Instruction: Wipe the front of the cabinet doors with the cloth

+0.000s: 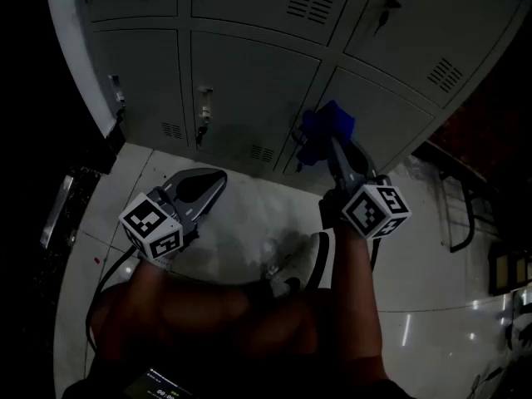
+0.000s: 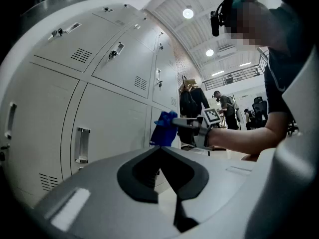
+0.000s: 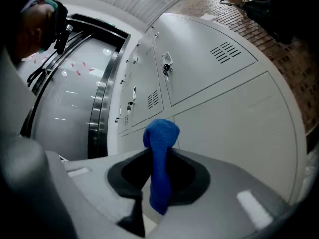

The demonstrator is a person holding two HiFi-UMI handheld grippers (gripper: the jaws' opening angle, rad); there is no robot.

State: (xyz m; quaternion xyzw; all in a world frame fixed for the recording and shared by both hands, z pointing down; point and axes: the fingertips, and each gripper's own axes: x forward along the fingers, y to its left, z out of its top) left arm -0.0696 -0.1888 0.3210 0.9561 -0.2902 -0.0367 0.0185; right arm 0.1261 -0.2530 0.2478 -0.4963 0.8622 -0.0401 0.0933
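Right gripper view: cloth point(image 3: 160, 158) between jaws of right hand-held gripper point(image 3: 159, 151).

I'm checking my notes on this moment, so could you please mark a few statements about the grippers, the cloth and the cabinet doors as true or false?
1. The right gripper is shut on the cloth. True.
2. The cloth is yellow. False: it is blue.
3. The left gripper holds a second cloth. False: its jaws are together, with nothing between them.
4. The cabinet doors in view are closed. True.
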